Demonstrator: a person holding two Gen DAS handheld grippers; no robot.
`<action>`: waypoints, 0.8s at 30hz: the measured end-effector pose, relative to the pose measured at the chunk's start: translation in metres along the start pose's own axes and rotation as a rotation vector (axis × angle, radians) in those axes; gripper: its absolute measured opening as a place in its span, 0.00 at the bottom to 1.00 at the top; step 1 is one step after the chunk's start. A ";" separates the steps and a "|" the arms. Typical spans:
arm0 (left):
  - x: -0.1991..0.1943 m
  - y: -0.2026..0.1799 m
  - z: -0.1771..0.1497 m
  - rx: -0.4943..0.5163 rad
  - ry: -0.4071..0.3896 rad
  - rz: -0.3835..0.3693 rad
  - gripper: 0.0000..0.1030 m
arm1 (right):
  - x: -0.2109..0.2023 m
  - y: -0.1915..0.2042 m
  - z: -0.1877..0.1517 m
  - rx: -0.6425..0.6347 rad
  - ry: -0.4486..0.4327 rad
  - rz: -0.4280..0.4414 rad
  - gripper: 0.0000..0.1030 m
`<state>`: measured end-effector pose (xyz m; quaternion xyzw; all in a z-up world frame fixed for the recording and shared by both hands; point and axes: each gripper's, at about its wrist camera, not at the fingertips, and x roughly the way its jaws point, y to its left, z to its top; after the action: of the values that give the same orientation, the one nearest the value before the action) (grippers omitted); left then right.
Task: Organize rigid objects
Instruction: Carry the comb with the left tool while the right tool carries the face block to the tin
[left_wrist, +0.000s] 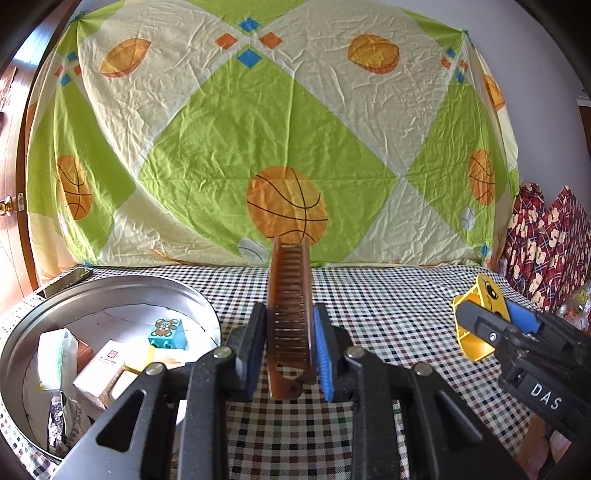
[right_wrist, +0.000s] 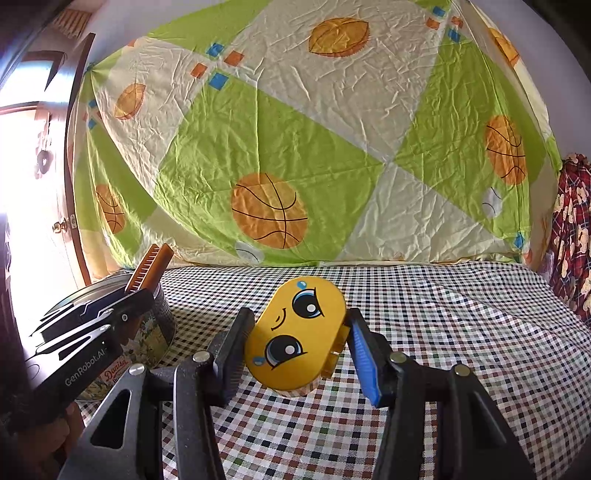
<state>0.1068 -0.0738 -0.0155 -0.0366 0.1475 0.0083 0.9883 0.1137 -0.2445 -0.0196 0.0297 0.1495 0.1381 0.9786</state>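
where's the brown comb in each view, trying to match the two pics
Left wrist view: brown comb at centre, clamped upright in the left tool.
Right wrist view: the comb is at far left, poking up from the left tool over the round tin.
Shared landmark: the basketball sheet behind the table.

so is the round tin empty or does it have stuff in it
Not empty: the round tin holds a blue block and small white boxes.

Bright daylight, pretty sharp, heavy fisheye curve

Right wrist view is blown out white at the doorway (right_wrist: 26, 206) on the left edge. The hanging sheet (left_wrist: 258, 122) bulges like a dome, corners go black in both views, and soft shadows sit on the checkered cloth (right_wrist: 461, 332).
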 end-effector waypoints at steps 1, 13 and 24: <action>-0.001 0.000 0.000 0.000 -0.005 0.002 0.23 | -0.001 0.000 0.000 0.003 -0.004 0.000 0.52; -0.012 0.008 -0.002 -0.012 -0.028 0.006 0.23 | -0.007 0.006 0.001 -0.012 -0.036 0.008 0.52; -0.023 0.018 -0.002 -0.032 -0.066 0.024 0.23 | -0.009 0.018 0.001 -0.003 -0.049 0.034 0.52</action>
<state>0.0835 -0.0563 -0.0116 -0.0506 0.1149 0.0236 0.9918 0.1010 -0.2297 -0.0141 0.0340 0.1248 0.1540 0.9796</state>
